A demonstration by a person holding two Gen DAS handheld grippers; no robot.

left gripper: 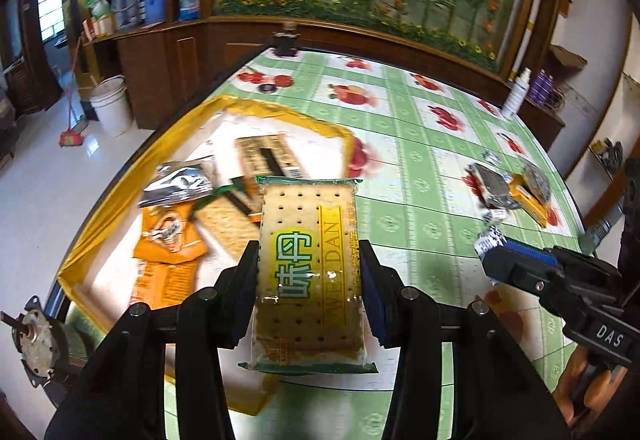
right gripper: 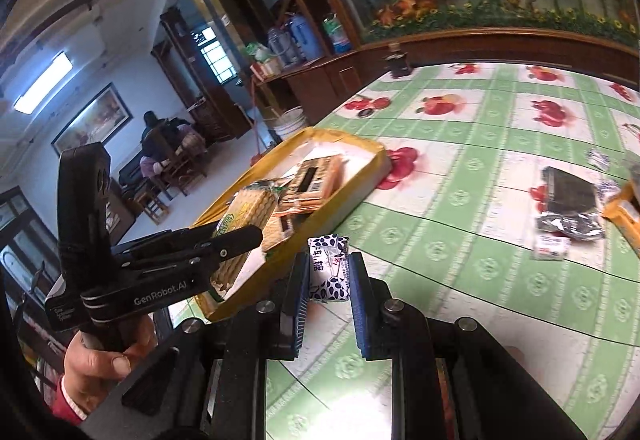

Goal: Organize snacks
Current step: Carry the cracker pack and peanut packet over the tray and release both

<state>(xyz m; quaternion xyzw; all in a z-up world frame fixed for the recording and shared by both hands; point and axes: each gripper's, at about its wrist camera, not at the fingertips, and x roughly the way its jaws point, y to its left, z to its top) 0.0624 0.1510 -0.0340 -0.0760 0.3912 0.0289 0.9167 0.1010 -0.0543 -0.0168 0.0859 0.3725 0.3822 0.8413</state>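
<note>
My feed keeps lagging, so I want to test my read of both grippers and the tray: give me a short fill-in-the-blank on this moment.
1. The left gripper grips a clear-wrapped pack of ____.
2. The right gripper is shut on a small white candy with dark ____ spots.
3. The shallow cardboard tray has a ____ rim.
4. The tablecloth is checked ____ and white.

Missing words: crackers; blue; yellow; green
</note>
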